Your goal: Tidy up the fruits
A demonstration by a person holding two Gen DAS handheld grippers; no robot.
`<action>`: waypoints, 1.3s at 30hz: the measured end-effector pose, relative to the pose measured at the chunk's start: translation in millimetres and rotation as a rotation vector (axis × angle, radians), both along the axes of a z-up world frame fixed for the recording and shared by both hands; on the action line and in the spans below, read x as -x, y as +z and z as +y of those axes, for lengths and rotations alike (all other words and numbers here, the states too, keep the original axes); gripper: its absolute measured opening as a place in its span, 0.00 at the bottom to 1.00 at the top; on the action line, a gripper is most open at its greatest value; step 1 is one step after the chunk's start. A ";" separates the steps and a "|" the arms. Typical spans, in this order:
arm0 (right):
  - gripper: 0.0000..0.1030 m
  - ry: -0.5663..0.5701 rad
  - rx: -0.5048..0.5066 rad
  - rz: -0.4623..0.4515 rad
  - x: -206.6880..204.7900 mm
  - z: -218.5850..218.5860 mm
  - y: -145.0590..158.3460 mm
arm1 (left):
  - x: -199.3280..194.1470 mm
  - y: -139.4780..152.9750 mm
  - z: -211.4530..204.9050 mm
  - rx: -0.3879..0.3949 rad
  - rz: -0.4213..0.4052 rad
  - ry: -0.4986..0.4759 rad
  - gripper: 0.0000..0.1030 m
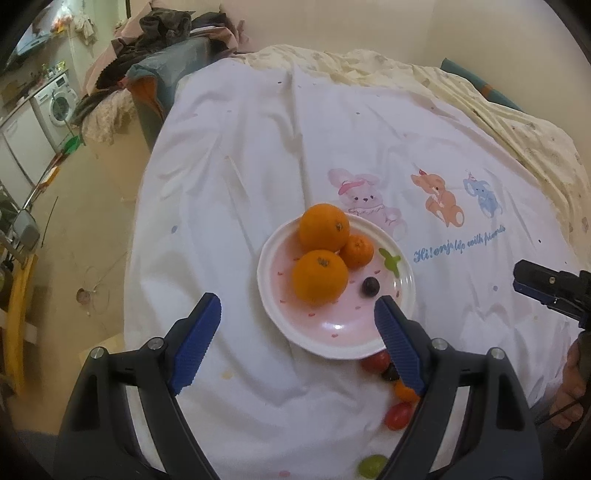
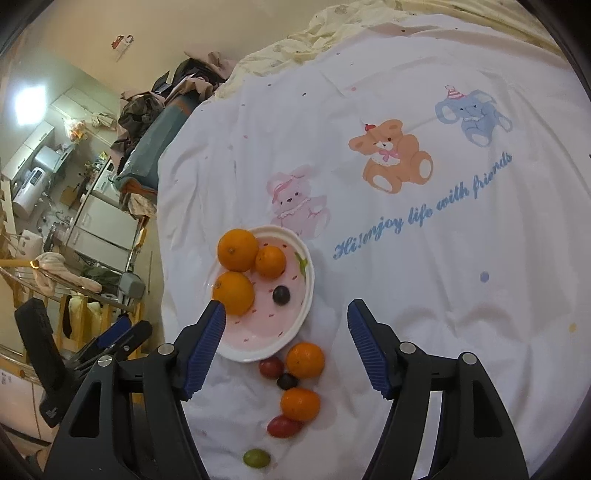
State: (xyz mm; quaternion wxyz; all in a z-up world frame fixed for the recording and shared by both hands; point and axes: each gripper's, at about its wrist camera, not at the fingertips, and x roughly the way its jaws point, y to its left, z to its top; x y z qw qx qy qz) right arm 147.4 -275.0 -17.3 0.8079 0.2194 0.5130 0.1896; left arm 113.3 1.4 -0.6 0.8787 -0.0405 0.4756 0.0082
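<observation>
A pink plate with a white rim (image 1: 332,328) (image 2: 258,332) lies on the white cartoon cloth. It holds two large oranges (image 1: 320,277) (image 2: 233,292), a small orange (image 1: 356,252) (image 2: 270,261) and a dark grape (image 1: 370,287) (image 2: 281,295). Loose on the cloth near the plate lie two small oranges (image 2: 305,360), red tomatoes (image 2: 283,425), a dark grape (image 2: 287,381) and a green grape (image 2: 256,458) (image 1: 372,464). My left gripper (image 1: 297,312) is open and empty above the plate's near edge. My right gripper (image 2: 286,317) is open and empty above the loose fruit.
The cloth (image 2: 424,258) covers a bed or table with a cream quilt (image 1: 498,110) behind. Its left edge drops to the floor (image 1: 92,221). A pile of clothes (image 1: 162,33) and a washing machine (image 1: 55,103) stand at the far left.
</observation>
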 end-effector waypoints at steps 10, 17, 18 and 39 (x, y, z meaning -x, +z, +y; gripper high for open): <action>0.69 -0.015 0.014 0.031 22.9 -1.9 -5.2 | 20.8 -5.8 -1.2 0.035 0.021 0.014 0.80; 0.69 -0.009 0.026 0.062 23.2 5.6 -14.8 | 28.3 -17.2 10.4 0.047 0.052 0.050 0.80; 0.69 -0.007 0.029 0.070 22.3 7.2 -17.7 | 28.9 -18.7 12.6 0.049 0.058 0.059 0.80; 0.56 0.183 0.159 0.305 12.9 68.1 -98.0 | 19.8 -47.6 26.1 0.083 0.137 0.115 0.80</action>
